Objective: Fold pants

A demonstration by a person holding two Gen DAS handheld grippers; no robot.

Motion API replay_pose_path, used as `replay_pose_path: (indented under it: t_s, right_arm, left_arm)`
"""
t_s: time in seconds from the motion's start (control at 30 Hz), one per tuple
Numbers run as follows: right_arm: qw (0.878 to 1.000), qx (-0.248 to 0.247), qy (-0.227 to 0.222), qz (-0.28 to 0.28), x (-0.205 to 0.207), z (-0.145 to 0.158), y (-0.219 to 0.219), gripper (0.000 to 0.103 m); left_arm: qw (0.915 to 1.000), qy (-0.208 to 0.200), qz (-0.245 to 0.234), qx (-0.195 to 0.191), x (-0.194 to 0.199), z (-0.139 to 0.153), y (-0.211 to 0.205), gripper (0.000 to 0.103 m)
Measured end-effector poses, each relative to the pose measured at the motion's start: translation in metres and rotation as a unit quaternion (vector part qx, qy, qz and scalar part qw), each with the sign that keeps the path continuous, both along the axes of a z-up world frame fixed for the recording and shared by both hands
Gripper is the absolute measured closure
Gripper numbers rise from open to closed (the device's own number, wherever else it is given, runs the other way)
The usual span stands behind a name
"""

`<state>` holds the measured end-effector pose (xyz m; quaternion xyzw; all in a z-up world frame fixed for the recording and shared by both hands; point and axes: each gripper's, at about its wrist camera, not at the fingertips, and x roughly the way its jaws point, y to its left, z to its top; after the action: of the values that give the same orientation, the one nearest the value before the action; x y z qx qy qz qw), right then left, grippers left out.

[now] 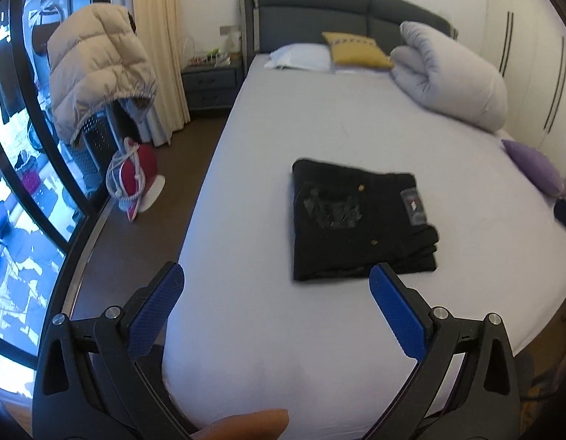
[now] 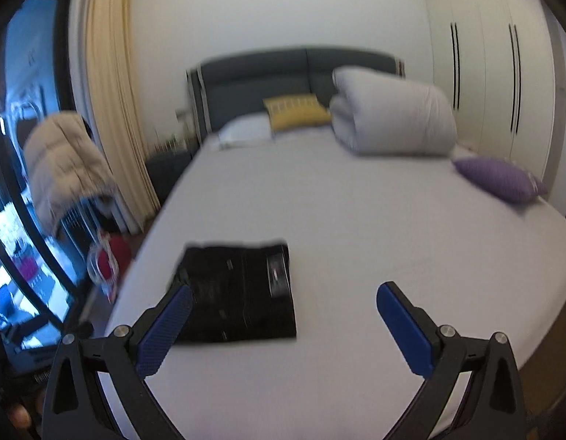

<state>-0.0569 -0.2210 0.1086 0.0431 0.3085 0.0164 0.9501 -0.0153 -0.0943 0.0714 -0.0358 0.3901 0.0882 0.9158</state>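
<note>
While my left tongs (image 1: 275,289) hang spread wide and hold nothing above the foot of the bed (image 1: 283,128), my right tongs (image 2: 285,302) gape just as wide, also holding nothing. Beyond the blue pads, the black pants (image 1: 360,223) lie on the pale sheet as a squared, stacked bundle, apparently fully folded. I judge them soft, fairly heavy denim that will sag and slide apart if lifted by one layer; a pinch through the thick stacked edge at both sides looks safest.
</note>
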Motion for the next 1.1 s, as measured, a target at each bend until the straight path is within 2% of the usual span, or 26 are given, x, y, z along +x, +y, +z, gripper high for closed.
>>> replay_pose_path:
  t_s: [0.07, 0.23, 0.53, 1.1]
  right_arm:
    - [1.000, -0.004, 0.020, 0.000, 0.001, -0.012, 0.001, 0.000]
    - [0.999, -0.009, 0.034, 0.004, -0.002, -0.023, 0.005, 0.000]
    - [0.999, -0.013, 0.040, 0.014, -0.001, -0.025, 0.011, 0.000]
    - [0.996, -0.014, 0.081, 0.017, 0.011, -0.041, 0.015, 0.000]
  left_arm:
    - [1.0000, 0.008, 0.003, -0.002, 0.009, -0.014, 0.001, 0.000]
    - [0.9998, 0.018, 0.002, -0.005, 0.022, -0.033, 0.000, 0.000]
    - [0.9998, 0.020, -0.001, -0.004, 0.016, -0.031, 0.002, 0.000]
    - [0.9997, 0.024, -0.002, 0.003, 0.015, -0.036, 0.003, 0.000]
